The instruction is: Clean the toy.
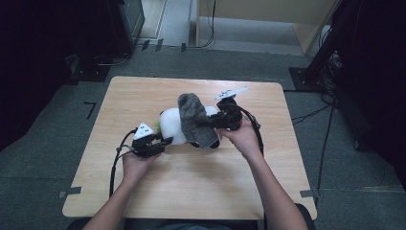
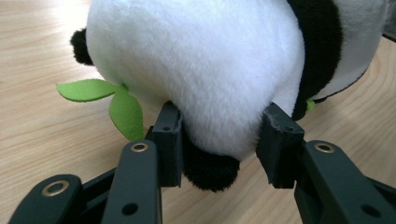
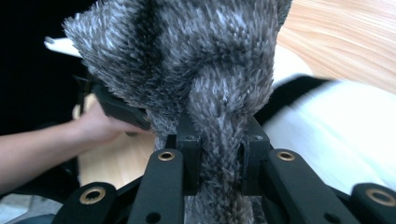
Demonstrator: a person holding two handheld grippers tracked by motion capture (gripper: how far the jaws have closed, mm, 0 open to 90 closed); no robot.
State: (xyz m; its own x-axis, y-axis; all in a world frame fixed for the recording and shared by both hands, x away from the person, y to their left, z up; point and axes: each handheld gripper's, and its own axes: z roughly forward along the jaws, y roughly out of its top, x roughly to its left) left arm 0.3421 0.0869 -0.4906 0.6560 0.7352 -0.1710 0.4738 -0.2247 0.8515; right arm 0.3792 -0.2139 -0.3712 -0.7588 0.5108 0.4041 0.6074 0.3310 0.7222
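- My right gripper (image 3: 219,154) is clenched on a bunched fold of the fuzzy grey fabric sock (image 1: 194,120), which drapes across the middle of the plush black-and-white panda toy (image 2: 201,60).
- My left gripper (image 2: 224,144) squeezes the panda's white end; it lies on the light wooden table (image 1: 191,187).
- The panda's long axis runs between my two hands, sock side nearer my right.

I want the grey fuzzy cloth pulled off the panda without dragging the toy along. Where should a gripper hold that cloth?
Probably at a bunched fold on the grey fuzzy cloth, coming from the person's right. The right gripper already pinches such a gathered ridge, narrow enough for its jaws. The cloth drapes loosely over the plush panda, which the left gripper steadies at its rounded end.
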